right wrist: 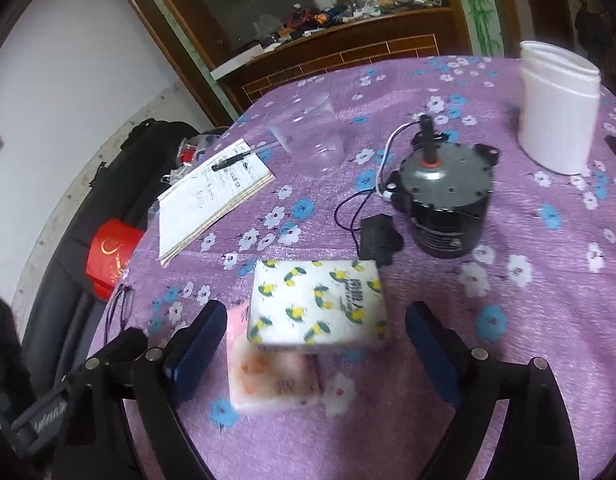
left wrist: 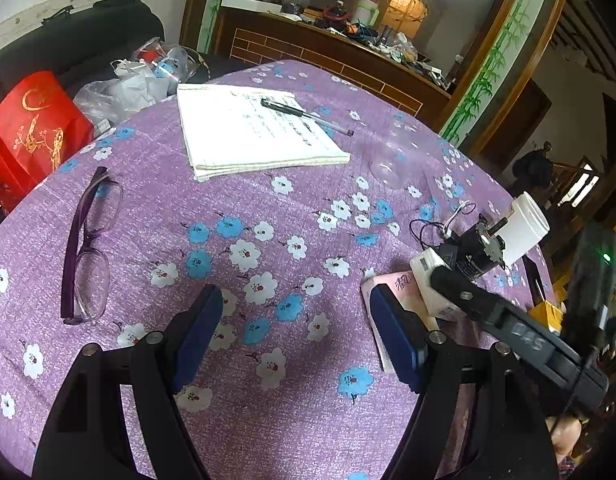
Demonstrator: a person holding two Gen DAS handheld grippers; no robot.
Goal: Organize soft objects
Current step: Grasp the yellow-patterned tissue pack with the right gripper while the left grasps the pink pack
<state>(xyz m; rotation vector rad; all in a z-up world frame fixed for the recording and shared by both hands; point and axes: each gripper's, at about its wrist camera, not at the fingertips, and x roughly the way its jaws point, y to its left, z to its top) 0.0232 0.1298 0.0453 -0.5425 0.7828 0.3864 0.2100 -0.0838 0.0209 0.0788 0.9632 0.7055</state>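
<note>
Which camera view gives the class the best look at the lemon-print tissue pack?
The right wrist view: the lemon-print tissue pack lies whole between the open right gripper fingers, its top face showing, resting partly on a pink tissue pack. The left wrist view shows only one white end of it, mostly hidden behind the right gripper.

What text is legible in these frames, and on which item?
"DAS": embossed on the right claw's black body.
Notebook: handwritten lines, too small to read.
Lemon-print tissue pack: printed characters, blurred.
Pink tissue pack: handwritten marks, unreadable.
Motor: label print too small.
Red bag: gold emblem, no legible words.
</note>
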